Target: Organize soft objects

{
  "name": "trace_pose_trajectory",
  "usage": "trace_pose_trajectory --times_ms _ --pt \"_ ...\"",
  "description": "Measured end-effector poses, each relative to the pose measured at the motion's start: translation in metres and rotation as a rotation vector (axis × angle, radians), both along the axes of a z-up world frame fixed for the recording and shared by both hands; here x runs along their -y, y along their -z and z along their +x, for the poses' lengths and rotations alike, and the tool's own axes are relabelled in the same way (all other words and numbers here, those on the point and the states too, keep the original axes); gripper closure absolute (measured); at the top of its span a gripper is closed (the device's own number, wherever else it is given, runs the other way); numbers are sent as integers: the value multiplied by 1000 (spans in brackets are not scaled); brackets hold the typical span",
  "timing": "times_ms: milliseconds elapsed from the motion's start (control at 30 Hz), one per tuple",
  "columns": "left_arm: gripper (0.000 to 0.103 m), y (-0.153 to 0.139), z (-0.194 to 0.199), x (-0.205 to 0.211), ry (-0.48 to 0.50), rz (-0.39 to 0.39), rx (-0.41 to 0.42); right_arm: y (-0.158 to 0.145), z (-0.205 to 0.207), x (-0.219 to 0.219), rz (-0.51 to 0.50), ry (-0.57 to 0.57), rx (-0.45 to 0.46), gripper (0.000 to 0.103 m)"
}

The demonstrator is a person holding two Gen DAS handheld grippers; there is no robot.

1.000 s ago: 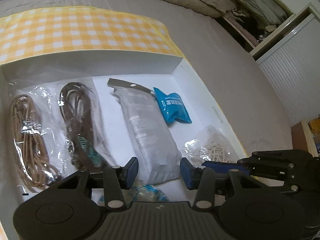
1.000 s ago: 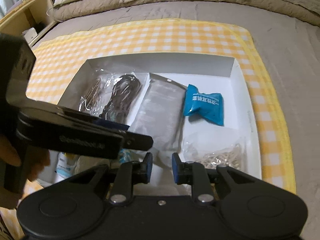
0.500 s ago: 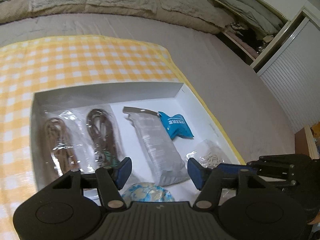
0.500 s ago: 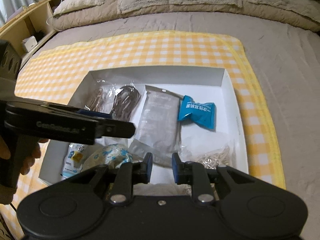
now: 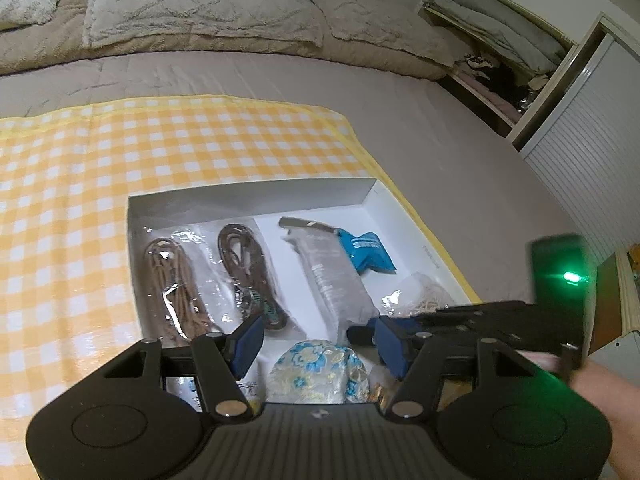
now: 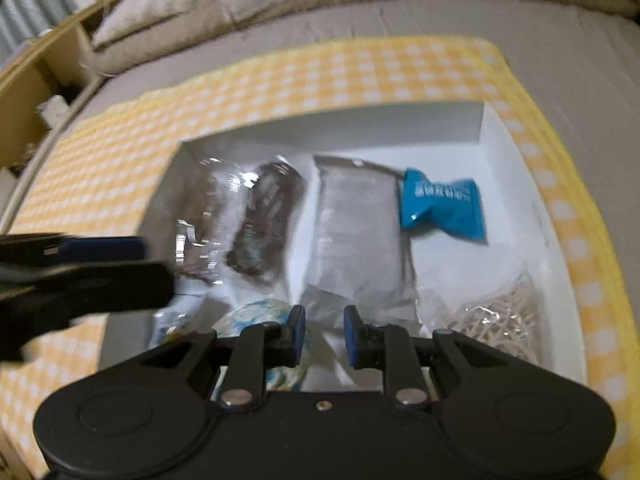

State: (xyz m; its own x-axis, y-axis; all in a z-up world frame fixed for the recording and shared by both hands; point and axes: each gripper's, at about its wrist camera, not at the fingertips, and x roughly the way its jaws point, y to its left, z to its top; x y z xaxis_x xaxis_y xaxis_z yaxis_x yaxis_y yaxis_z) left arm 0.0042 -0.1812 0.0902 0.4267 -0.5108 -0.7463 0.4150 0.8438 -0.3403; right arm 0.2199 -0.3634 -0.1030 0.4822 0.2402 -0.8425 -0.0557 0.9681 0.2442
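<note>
The floral fabric pouch point(image 5: 316, 372) sits at the near edge of the white box point(image 5: 248, 198), just ahead of the left gripper point(image 5: 316, 344), whose jaws gape wide and hold nothing. The right gripper point(image 6: 323, 334), partly open and empty too, hovers beside it over the grey packet point(image 6: 360, 232), so the left looks nearer. Bagged cords point(image 5: 248, 272) line the box's left side.

- box point(image 5: 248, 196) sits on cloth point(image 5: 160, 148), near its right edge
- along box far wall, left to right: two cord bags point(image 5: 172, 276), flat pouch point(image 5: 336, 276), small packet point(image 5: 366, 250)
- string bag point(image 5: 424, 296) at right wall
- round pouch point(image 5: 316, 372) at near edge
</note>
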Motion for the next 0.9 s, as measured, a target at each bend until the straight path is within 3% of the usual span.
trace_pose_trajectory --times_ms 100,367,600,667,900 --pt "40 -2 -1 -5 -3 2 4 11 10 0 -52 34 -3 82" --pt "40 -2 -2 -7 -1 3 14 4 11 4 -48 58 35 82" --pt "39 -12 -11 -10 -8 1 40 -35 -18 12 -60 59 113 80" --pt "33 -19 -16 -13 -10 -1 54 -49 -31 14 -61 61 149 80" --pt "26 -44 -42 -28 -29 30 125 -96 -71 19 -31 93 278 70"
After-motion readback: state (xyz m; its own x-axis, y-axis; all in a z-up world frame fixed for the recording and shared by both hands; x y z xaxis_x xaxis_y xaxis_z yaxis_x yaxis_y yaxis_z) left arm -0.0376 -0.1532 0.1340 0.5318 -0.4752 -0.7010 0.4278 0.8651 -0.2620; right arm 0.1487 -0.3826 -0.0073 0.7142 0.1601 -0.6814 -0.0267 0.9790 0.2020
